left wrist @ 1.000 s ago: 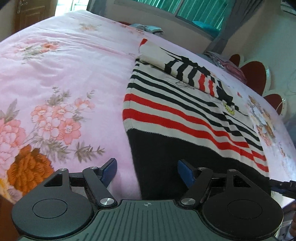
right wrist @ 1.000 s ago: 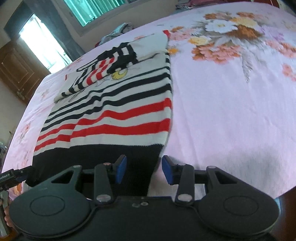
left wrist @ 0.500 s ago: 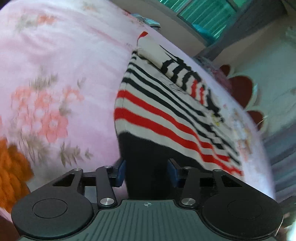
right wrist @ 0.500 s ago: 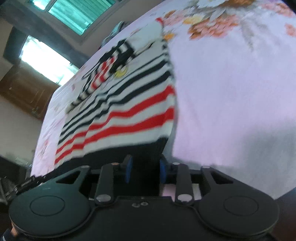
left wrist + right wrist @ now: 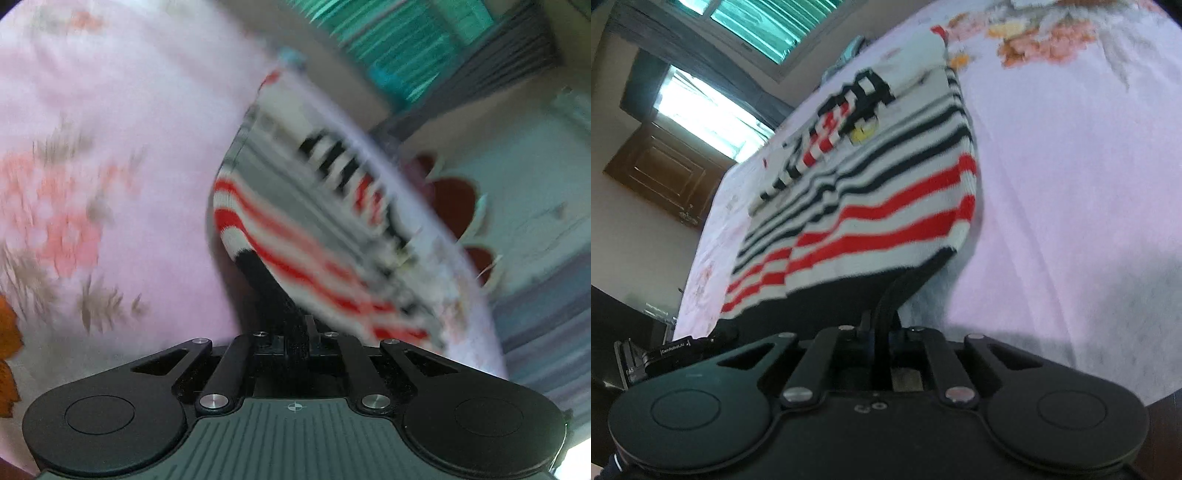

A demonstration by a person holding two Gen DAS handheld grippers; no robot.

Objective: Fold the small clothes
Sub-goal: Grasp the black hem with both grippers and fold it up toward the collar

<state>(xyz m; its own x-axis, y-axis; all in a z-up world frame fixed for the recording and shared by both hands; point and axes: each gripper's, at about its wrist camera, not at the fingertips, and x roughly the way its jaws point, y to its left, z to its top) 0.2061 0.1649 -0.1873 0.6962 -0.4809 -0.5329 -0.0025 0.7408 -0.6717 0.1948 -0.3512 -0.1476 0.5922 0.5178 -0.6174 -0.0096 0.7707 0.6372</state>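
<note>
pink floral bed [image 5: 1071, 184] carries a soft, limp striped knit sweater [image 5: 886, 206], best held at its black hem corners, where left gripper [image 5: 297, 338] and right gripper [image 5: 882, 332] jaws are clamped, toward six o'clock.

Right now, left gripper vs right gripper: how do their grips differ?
The left gripper pinches the sweater at its left hem corner; the right gripper pinches the right corner. The left wrist view is more blurred than the right. Both are shut on the black hem band, lifting it off the bedsheet.
</note>
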